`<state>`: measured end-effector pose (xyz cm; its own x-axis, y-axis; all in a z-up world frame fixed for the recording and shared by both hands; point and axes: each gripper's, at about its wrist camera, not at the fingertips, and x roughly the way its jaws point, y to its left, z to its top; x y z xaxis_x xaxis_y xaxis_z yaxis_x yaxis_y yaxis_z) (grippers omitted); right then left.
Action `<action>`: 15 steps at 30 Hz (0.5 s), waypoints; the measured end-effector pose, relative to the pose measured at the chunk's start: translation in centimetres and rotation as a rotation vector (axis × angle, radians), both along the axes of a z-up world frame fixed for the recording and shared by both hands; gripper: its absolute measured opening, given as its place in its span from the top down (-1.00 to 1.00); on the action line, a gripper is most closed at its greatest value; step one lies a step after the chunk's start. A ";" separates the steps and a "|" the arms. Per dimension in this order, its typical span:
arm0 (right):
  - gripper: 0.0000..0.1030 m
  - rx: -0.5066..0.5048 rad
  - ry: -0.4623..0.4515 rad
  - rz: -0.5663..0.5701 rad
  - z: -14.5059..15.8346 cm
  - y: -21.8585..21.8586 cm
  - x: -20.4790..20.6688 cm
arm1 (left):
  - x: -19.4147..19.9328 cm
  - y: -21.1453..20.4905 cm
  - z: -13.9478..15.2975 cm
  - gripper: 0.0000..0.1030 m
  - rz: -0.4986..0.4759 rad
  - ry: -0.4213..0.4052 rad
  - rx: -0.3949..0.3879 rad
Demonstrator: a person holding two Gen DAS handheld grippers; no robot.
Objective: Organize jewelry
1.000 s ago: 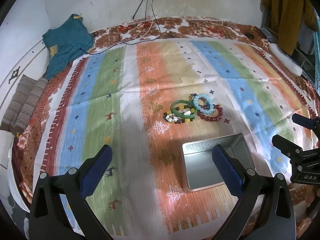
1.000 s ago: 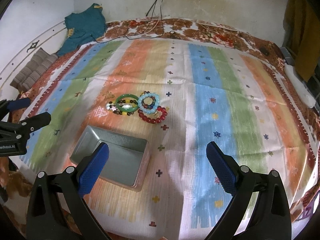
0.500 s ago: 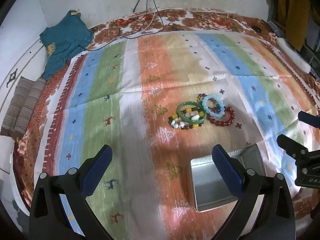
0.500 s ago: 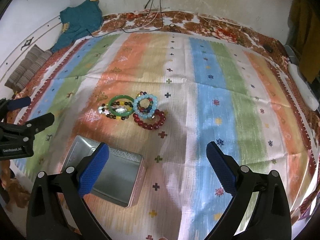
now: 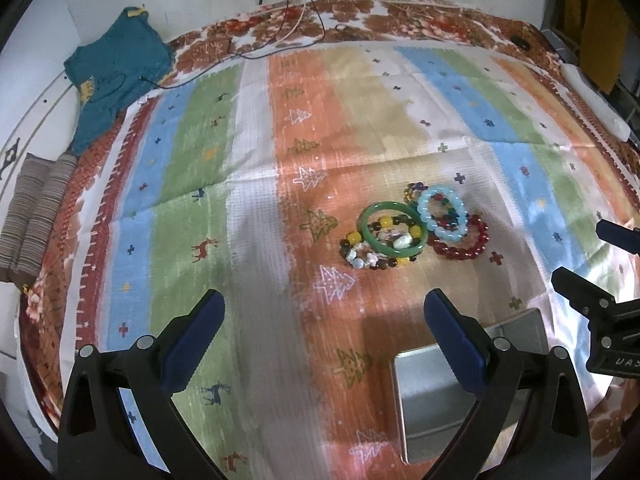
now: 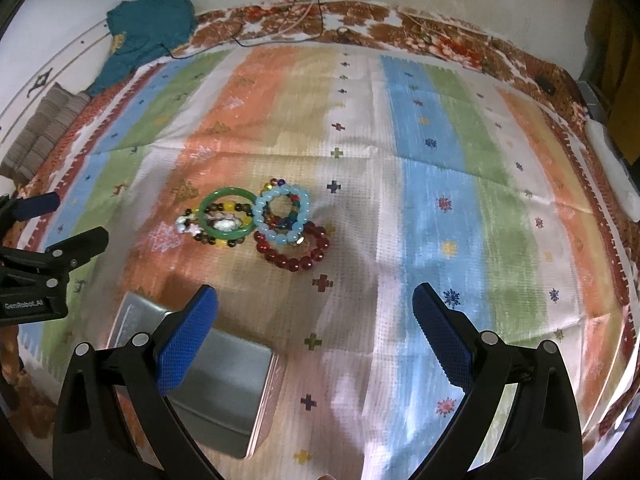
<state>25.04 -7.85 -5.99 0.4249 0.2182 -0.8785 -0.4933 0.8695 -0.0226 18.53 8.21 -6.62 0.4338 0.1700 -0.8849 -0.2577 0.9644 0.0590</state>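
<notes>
A pile of bracelets lies on the striped cloth: a green bangle (image 5: 370, 216) (image 6: 207, 205), a pale blue bead bracelet (image 5: 460, 220) (image 6: 260, 216), a dark red bead bracelet (image 5: 460, 252) (image 6: 296, 262) and mixed bead bracelets (image 5: 360, 256). An open grey metal tin (image 5: 432, 408) (image 6: 224, 392) sits in front of the pile. My left gripper (image 5: 324, 340) is open and empty, short of the pile and left of the tin. My right gripper (image 6: 316, 340) is open and empty, near the tin's right side.
A teal garment (image 5: 116, 76) and a folded grey cloth (image 5: 36, 208) lie at the far left. Cables (image 5: 288, 36) run along the far edge by the wall. A white object (image 5: 592, 100) lies at the right edge of the bed.
Both grippers have moved forward toward the bracelets; the pile looks closer and the tin has slid lower in both views. Both stay open.
</notes>
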 end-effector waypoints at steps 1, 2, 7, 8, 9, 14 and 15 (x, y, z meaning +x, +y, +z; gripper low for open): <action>-0.91 -0.001 0.004 -0.003 -0.3 0.0 0.4 | 0.3 0.3 -0.3 -0.89 0.003 0.006 -0.005; -0.91 -0.003 0.008 -0.008 -0.5 0.1 0.7 | 0.6 0.4 -0.5 -0.89 0.003 0.011 -0.008; -0.91 0.002 0.033 -0.022 -1.7 0.3 2.3 | 1.8 1.0 -1.7 -0.89 -0.002 0.032 -0.017; -0.91 0.004 0.035 -0.023 -1.8 0.4 2.5 | 2.1 1.0 -1.9 -0.89 -0.005 0.035 -0.018; -0.91 0.006 0.036 -0.024 -1.9 0.4 2.7 | 2.4 1.1 -2.1 -0.89 -0.007 0.035 -0.017; -0.91 0.000 0.035 -0.017 -2.3 1.2 3.5 | 3.6 1.3 -2.7 -0.89 -0.003 0.031 -0.025; -0.91 -0.002 0.035 -0.015 -2.4 1.3 3.6 | 3.9 1.3 -2.8 -0.89 -0.005 0.034 -0.032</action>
